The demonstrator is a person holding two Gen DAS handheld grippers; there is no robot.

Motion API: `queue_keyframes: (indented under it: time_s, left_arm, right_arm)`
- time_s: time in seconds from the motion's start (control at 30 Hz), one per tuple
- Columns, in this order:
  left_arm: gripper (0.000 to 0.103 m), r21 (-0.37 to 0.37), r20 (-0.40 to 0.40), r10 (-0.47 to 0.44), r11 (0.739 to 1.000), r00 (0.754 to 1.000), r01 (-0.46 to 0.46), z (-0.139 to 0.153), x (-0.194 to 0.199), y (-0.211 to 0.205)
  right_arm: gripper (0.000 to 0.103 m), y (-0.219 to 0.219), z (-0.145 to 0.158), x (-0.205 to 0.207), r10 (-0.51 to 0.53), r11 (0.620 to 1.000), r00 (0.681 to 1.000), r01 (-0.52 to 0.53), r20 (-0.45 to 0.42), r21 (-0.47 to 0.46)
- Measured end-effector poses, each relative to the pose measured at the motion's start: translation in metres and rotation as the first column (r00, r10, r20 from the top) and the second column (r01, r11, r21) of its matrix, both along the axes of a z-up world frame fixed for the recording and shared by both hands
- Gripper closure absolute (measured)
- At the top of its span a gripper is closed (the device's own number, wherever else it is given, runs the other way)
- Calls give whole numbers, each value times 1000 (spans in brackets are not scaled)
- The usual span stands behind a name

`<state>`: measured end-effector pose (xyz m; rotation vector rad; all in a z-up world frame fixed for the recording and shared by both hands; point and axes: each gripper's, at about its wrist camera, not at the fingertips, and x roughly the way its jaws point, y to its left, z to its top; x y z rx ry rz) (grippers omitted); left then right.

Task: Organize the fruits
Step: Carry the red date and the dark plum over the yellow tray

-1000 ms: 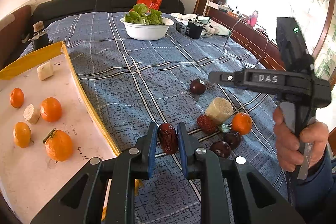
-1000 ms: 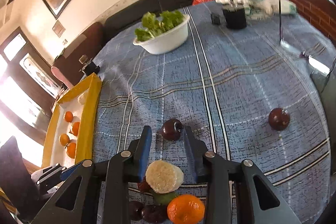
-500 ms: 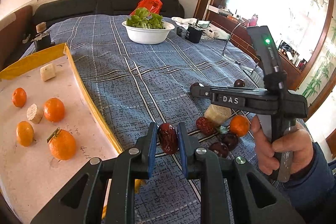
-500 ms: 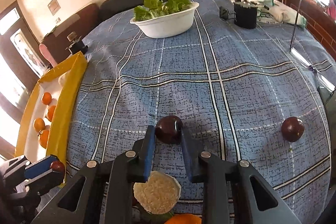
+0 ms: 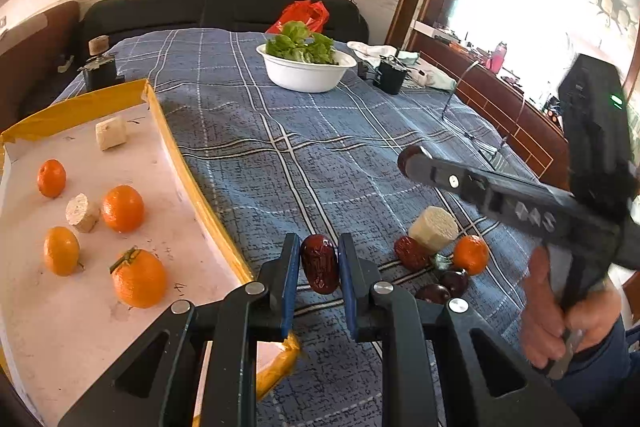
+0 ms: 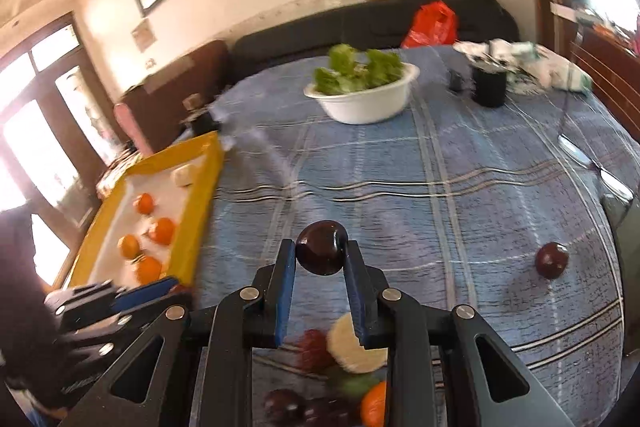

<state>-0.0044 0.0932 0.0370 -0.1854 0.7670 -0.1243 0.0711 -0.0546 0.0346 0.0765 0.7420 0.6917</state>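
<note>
Since a second ago the right gripper (image 6: 320, 259) has closed on the round dark purple plum (image 6: 321, 247) and lifted it off the blue plaid tablecloth (image 6: 460, 195), above the near fruit pile; its jaws now pinch the plum at the tips. The left gripper (image 5: 319, 269) has barely moved, blue pads clamped on the wrinkled dark red jujube (image 5: 319, 263), just right of the yellow-rimmed white tray (image 5: 168, 143). On the tray lie five oranges and two pale cut cylinder pieces. Another plum (image 6: 552, 260) sits alone well to the right. The white bowl of green lettuce (image 5: 306, 65) stands at the far side. The person's hand (image 5: 568, 315) grips the right gripper's handle.
</note>
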Motion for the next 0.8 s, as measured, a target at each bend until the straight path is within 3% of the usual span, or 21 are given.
queue_keyframes:
  time_s: [0.23, 0.37, 0.47, 0.63, 0.8]
  left_arm:
    - [85, -57, 46, 117, 992, 992, -115, 10, -5, 30]
    - [84, -40, 68, 337, 941, 939, -335, 15, -10, 62]
    - [84, -54, 41, 439, 898, 898, -436, 12, -12, 84]
    - [84, -80, -6, 520, 851, 854, -518, 7, -15, 107]
    - [84, -81, -4, 583, 810, 813, -581, 9, -23, 127]
  right_arm:
    - [76, 24, 7, -34, 130, 991, 987, -129, 93, -25]
    - [76, 36, 9, -50, 203, 979, 971, -200, 125, -37]
    - [75, 44, 9, -59, 243, 970, 959, -238, 143, -57]
    - [75, 50, 8, -59, 274, 962, 958, -274, 85, -21]
    - [75, 67, 5, -66, 317, 948, 948, -317, 8, -10]
